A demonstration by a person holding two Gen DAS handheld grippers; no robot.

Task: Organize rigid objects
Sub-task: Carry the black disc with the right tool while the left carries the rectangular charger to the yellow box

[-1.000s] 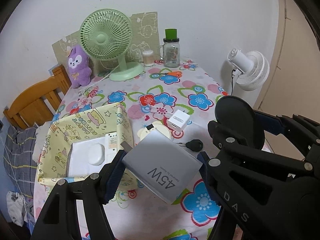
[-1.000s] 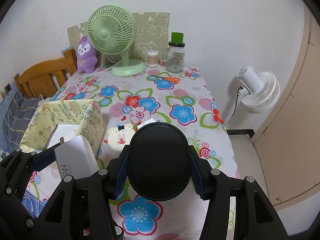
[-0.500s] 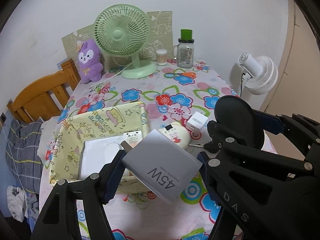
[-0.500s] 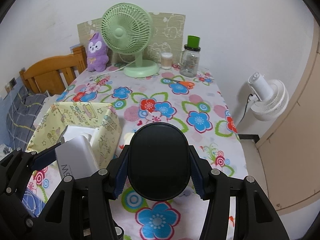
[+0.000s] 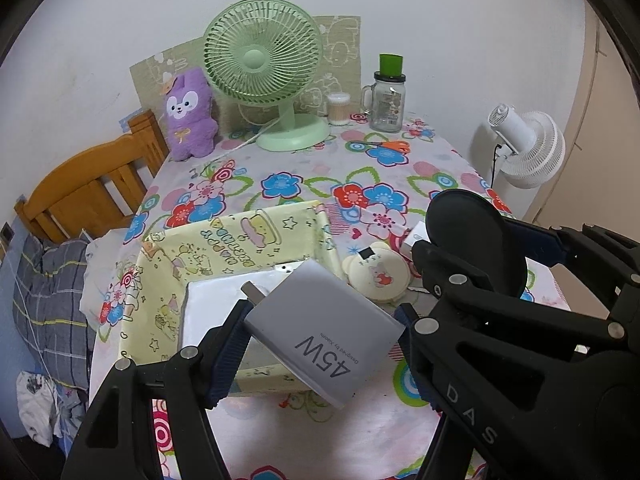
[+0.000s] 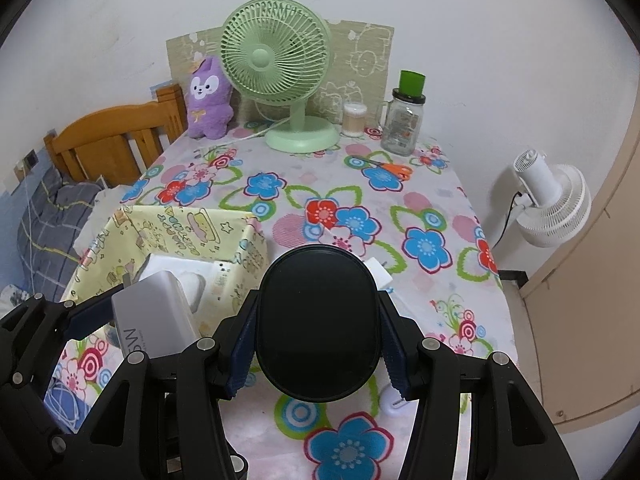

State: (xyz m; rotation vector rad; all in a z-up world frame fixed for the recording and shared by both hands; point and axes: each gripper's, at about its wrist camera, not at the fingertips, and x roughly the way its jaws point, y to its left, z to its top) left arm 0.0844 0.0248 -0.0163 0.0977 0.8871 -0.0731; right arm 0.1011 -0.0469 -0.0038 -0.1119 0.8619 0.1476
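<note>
My left gripper (image 5: 320, 344) is shut on a grey 45W charger (image 5: 320, 332) and holds it above the near edge of a yellow cartoon-print box (image 5: 240, 236). The box holds a white flat item (image 5: 212, 300). My right gripper (image 6: 318, 336) is shut on a black oval disc (image 6: 318, 320) above the table's near side; the disc also shows in the left wrist view (image 5: 472, 240). The charger (image 6: 152, 320) and the box (image 6: 180, 228) show at the left of the right wrist view.
A cream round case (image 5: 378, 276) and a small white cube (image 5: 416, 236) lie right of the box. At the back stand a green fan (image 5: 264, 64), a purple plush (image 5: 188, 112), a jar (image 5: 388, 96) and orange scissors (image 5: 384, 146). A wooden chair (image 5: 88, 188) stands left.
Both grippers have pulled back and to the left with their loads; the box now lies under and ahead of the charger, and the whole table has shifted right in both views.
</note>
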